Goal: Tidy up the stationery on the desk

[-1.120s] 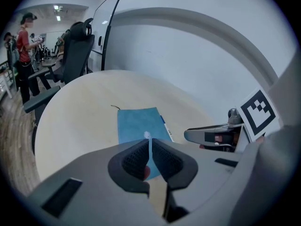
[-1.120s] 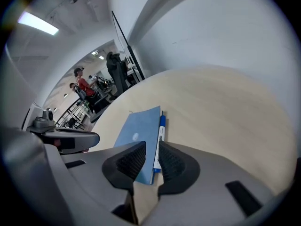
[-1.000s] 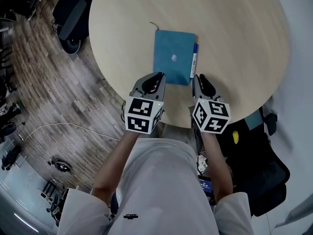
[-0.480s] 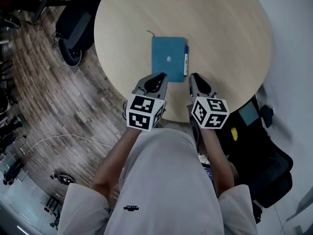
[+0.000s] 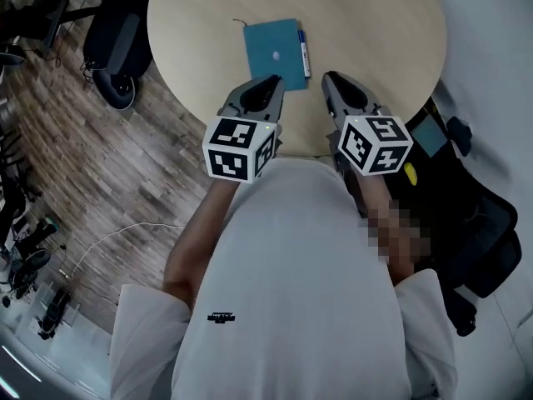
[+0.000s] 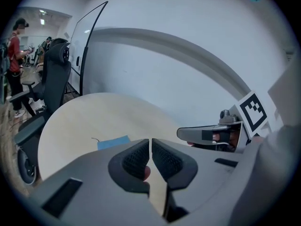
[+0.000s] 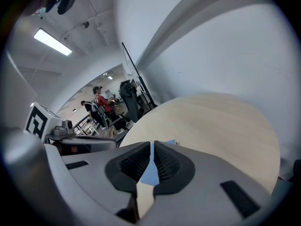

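A teal notebook [image 5: 272,53] lies closed on the round pale wooden table [image 5: 358,23], with a blue and white pen [image 5: 303,52] along its right edge. My left gripper [image 5: 272,87] hovers at the notebook's near left corner, jaws shut with nothing between them. Just to the right of the notebook's near edge, my right gripper [image 5: 329,82] is held over the table, also shut and empty. In the left gripper view the notebook [image 6: 113,142] shows as a blue strip beyond the closed jaws [image 6: 150,149]. The right gripper view shows the notebook [image 7: 149,171] through the slit of its jaws [image 7: 152,154].
A black office chair [image 5: 117,40] stands at the table's left on wood flooring. Another black chair [image 5: 475,198] with a teal object and something yellow is at the right. A white cable [image 5: 108,236] trails on the floor. People stand far off in the room [image 6: 14,46].
The head view has shifted so the table and notebook sit higher and smaller in frame. Both grippers have risen nearer the camera and stay shut near the notebook's near edge.
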`<state>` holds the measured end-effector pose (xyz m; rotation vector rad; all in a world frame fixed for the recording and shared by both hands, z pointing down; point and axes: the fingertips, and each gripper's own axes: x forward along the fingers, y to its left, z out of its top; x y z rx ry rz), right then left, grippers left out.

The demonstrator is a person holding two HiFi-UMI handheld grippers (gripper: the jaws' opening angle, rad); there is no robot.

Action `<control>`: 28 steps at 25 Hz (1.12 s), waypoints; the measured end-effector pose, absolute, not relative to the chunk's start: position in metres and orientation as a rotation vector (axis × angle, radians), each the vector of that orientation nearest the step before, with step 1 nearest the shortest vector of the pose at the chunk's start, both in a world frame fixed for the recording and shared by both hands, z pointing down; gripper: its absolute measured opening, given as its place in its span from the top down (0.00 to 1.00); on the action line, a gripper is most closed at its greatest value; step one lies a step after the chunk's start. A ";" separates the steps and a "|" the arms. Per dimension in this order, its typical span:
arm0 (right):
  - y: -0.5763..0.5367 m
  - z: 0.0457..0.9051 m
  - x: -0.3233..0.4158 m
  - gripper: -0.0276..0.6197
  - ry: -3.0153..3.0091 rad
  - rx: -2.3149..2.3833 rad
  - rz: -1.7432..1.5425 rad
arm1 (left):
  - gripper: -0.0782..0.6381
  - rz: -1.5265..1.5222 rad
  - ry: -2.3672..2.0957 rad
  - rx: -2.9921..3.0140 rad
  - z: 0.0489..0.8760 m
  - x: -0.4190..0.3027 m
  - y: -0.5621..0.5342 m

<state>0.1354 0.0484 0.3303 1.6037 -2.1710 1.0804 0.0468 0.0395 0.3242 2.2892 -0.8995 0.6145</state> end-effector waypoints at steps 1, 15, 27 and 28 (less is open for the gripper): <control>0.050 0.325 0.135 0.88 -2.188 1.597 1.083 | 0.84 0.617 -0.894 2.301 0.321 0.048 0.040; 0.106 0.266 0.122 0.89 -2.379 1.387 0.975 | 0.84 0.579 -0.842 2.346 0.283 0.052 0.094; 0.139 0.247 0.110 0.89 -2.382 1.498 0.829 | 0.84 0.543 -0.870 2.368 0.264 0.051 0.124; 0.142 0.248 0.107 0.89 -2.376 1.502 0.828 | 0.84 0.542 -0.872 2.365 0.264 0.049 0.127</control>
